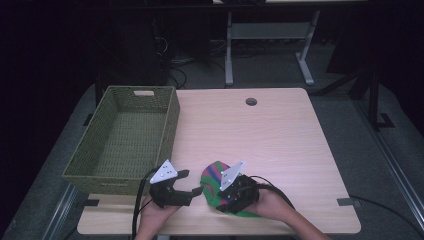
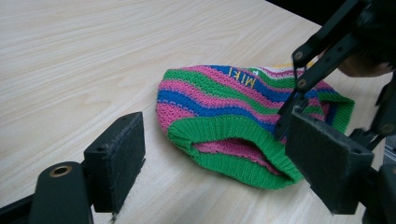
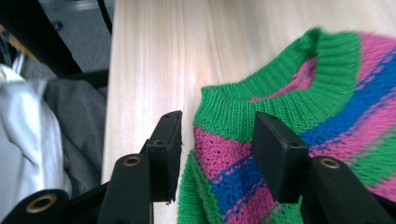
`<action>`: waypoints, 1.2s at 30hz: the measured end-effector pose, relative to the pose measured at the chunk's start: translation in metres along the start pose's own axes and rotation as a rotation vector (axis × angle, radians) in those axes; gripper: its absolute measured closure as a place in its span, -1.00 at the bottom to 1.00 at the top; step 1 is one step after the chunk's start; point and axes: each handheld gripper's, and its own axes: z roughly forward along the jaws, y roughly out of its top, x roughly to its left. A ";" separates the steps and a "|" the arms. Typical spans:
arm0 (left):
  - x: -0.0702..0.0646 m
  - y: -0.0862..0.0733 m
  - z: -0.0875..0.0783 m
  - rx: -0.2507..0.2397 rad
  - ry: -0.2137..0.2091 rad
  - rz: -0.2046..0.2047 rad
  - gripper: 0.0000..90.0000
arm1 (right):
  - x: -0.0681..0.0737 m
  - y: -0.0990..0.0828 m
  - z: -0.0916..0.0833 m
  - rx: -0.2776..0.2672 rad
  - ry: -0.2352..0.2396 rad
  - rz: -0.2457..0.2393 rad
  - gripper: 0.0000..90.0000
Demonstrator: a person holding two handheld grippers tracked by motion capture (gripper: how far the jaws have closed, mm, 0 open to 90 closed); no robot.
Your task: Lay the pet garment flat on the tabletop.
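Note:
A knitted hat [image 1: 212,178] striped in green, pink and blue lies near the table's front edge, its green ribbed brim [image 2: 233,128] facing my left gripper. My left gripper [image 1: 190,183] stands just left of the hat, jaws wide apart and empty [image 2: 215,158]. My right gripper [image 1: 223,197] reaches onto the hat from the right. In the right gripper view its jaws [image 3: 217,144] straddle the hat's edge [image 3: 224,154]. One pad [image 3: 275,149] lies over the fabric, and a gap shows between the other pad [image 3: 169,149] and the knit.
A green woven basket [image 1: 100,176] with nothing in it stands on the left part of the table [image 1: 270,140], close behind my left gripper. A round hole [image 1: 251,101] sits near the table's far edge. The table's front edge [image 3: 109,116] is right by my right gripper.

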 end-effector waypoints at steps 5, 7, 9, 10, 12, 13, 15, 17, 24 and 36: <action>-0.001 0.001 -0.001 -0.007 0.004 0.006 -0.56 | -0.002 -0.003 0.008 0.019 -0.013 -0.002 0.30; -0.001 0.001 0.000 -0.005 0.004 0.004 -0.56 | -0.002 -0.004 0.009 0.018 -0.020 -0.003 0.32; -0.001 0.000 0.000 -0.002 0.002 0.002 -0.56 | 0.001 -0.006 0.010 0.009 -0.049 -0.037 0.33; -0.002 0.000 0.000 -0.002 0.002 0.005 -0.56 | 0.001 -0.006 0.010 0.009 -0.049 -0.037 0.33; -0.002 0.001 0.001 -0.004 0.003 0.006 -0.56 | 0.003 -0.007 0.010 0.013 -0.060 -0.034 0.39; -0.002 0.001 0.001 -0.006 0.003 0.004 -0.56 | 0.002 -0.006 0.010 0.012 -0.061 -0.030 0.43; -0.002 0.001 0.001 -0.005 0.002 0.003 -0.56 | 0.002 -0.005 0.009 0.016 -0.062 -0.011 0.47; -0.003 0.001 0.002 0.001 0.003 0.003 -0.56 | 0.001 -0.005 0.009 0.015 -0.064 -0.007 0.53; -0.002 0.001 0.003 0.000 -0.004 -0.004 -0.56 | -0.006 -0.006 0.006 -0.003 -0.030 0.051 0.76; -0.003 0.001 0.001 -0.008 -0.006 -0.001 -0.56 | -0.010 -0.005 -0.013 -0.059 -0.018 0.111 0.85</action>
